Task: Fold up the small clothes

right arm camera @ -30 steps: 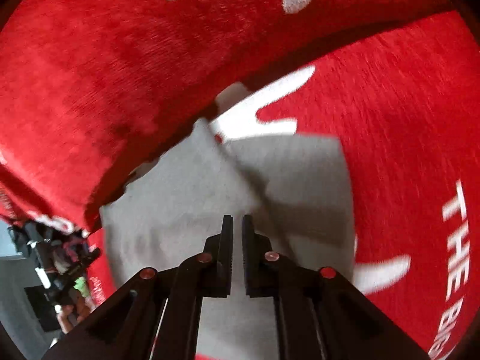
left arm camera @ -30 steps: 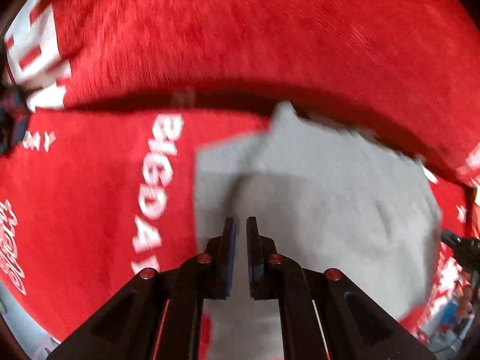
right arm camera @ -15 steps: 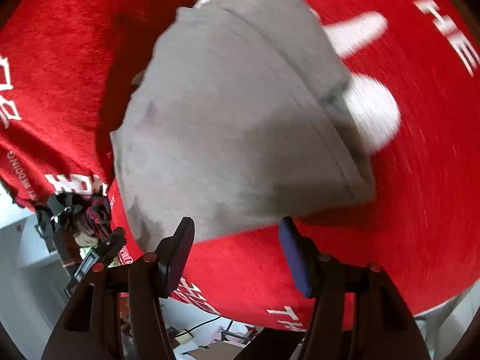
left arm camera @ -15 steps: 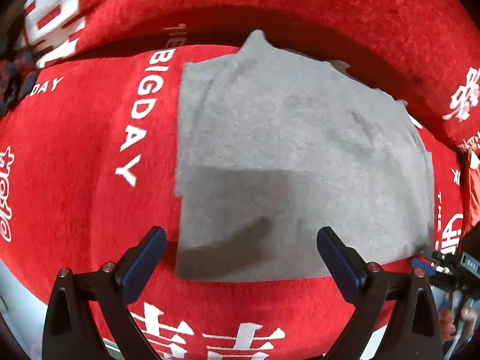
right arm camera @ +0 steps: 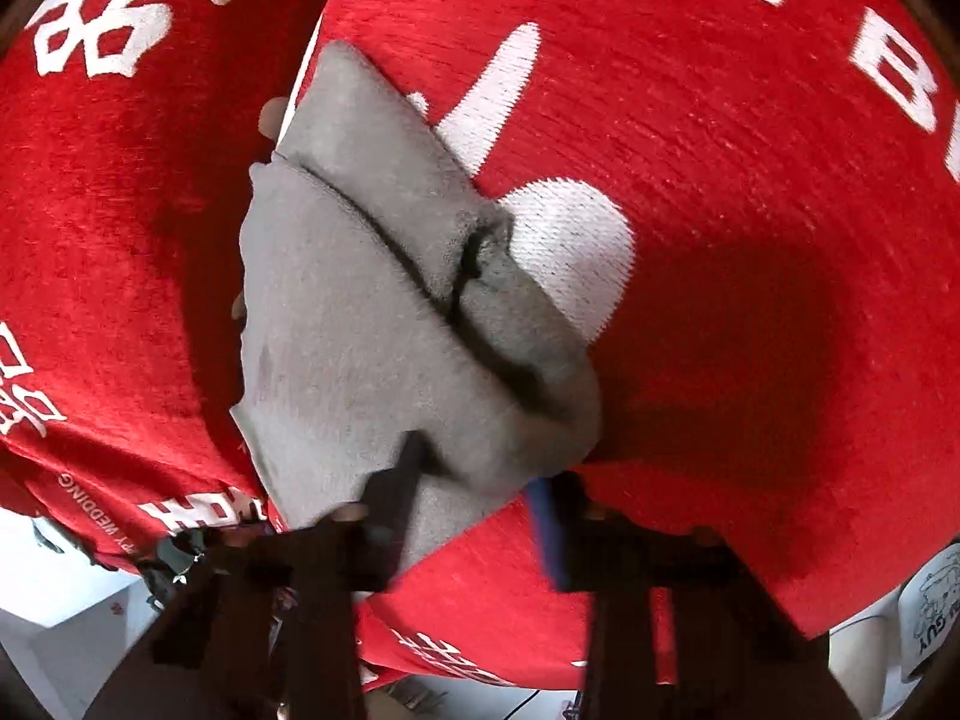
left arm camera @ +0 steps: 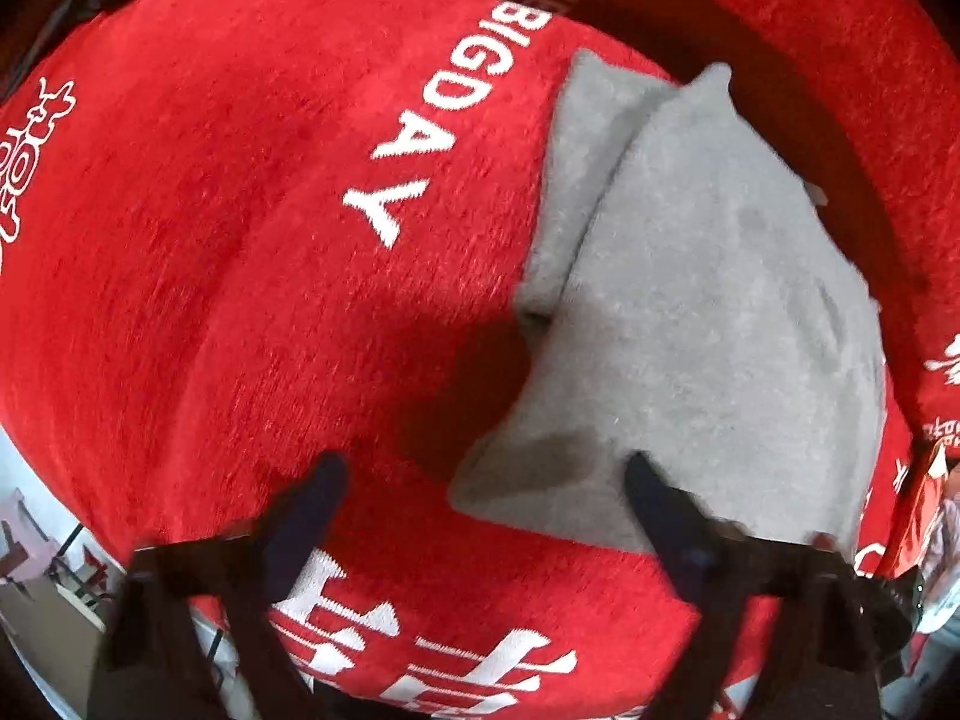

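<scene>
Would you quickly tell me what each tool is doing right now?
Left tool: closing around a corner of the grey cloth, not yet gripping.
Right tool: closing on the cloth's near edge; grip cannot be told.

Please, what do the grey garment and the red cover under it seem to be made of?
The grey garment looks like soft knit or fleece fabric, matte, slightly fuzzy at the edges; it folds in thick, rounded layers. The red cover looks like a woven or short-pile textile, perhaps chenille: fine ribbed lines show, and the white lettering seems woven in. The exact fibre cannot be told.
</scene>
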`<state>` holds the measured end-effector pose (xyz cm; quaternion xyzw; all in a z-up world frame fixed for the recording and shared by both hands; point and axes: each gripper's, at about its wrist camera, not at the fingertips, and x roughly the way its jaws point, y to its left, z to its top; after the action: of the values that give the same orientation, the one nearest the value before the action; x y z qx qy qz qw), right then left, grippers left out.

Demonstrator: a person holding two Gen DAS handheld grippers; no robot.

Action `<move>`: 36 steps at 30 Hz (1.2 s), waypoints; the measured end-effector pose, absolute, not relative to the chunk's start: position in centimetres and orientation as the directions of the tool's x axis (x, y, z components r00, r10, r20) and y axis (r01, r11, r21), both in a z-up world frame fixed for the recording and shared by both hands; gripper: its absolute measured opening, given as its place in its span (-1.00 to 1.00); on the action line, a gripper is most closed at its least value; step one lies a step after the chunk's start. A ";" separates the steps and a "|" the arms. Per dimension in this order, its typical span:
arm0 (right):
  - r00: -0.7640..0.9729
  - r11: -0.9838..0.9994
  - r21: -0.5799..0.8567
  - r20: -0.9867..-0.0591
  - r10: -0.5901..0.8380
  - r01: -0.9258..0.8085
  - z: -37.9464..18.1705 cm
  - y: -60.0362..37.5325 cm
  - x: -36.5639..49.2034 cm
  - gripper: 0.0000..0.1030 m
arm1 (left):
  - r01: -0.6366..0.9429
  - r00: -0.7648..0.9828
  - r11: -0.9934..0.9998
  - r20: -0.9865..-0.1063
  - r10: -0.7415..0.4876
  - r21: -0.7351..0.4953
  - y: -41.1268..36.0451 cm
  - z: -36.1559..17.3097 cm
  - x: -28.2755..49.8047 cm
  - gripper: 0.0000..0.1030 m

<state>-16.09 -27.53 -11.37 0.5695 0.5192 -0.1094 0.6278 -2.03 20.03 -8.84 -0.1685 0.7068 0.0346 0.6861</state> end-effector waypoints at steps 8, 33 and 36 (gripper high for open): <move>0.376 0.487 0.545 -0.833 0.405 0.683 -10.3 -28.1 -15.2 -0.84 | -0.188 0.021 0.966 -0.984 -0.175 -0.176 19.2 -9.6 -2.3 -0.33; 0.145 0.732 0.446 -0.887 0.439 0.515 -8.0 -20.9 -14.2 -0.81 | -0.029 0.034 0.989 -0.989 -0.141 -0.143 15.5 -3.5 -1.3 0.77; 0.135 0.738 0.456 -0.881 0.454 0.497 -8.1 -19.8 -13.9 -0.81 | -0.006 0.075 0.993 -0.990 -0.118 -0.119 14.4 -2.3 -2.0 0.91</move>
<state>-13.93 -19.78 -8.11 0.3616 0.6576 -0.0164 0.6607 -1.98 14.44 -2.32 -0.0458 0.6792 -0.0381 0.7316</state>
